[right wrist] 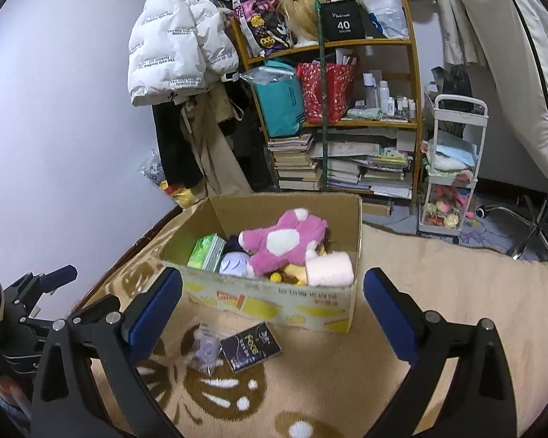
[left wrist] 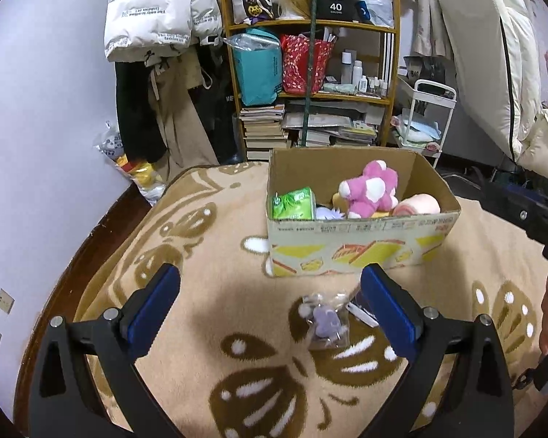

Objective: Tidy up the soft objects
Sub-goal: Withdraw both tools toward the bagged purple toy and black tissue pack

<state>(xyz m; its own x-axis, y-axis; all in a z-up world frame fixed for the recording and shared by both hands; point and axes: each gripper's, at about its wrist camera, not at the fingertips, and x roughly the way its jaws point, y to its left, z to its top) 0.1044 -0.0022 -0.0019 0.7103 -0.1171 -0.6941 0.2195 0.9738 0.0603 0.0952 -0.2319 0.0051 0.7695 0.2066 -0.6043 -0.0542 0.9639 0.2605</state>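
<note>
cardboard box (left wrist: pixel 361 252) on the patterned blanket (left wrist: pixel 208 255), holding pink plush (left wrist: pixel 370 188), green tissue pack (left wrist: pixel 294 204) and pink roll (right wrist: pixel 328 269) — small bagged purple toy (left wrist: pixel 325 323) lying just before it; left gripper (left wrist: pixel 270 306) and right gripper (right wrist: pixel 273 304) both spread wide, empty, touching nothing.

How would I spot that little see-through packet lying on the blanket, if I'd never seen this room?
Find the cardboard box of soft toys on the tan patterned blanket. On the blanket in front of it lies the clear packet beside a flat dark card. The packet is the crinkly transparent one, with a small purple toy inside.
</note>
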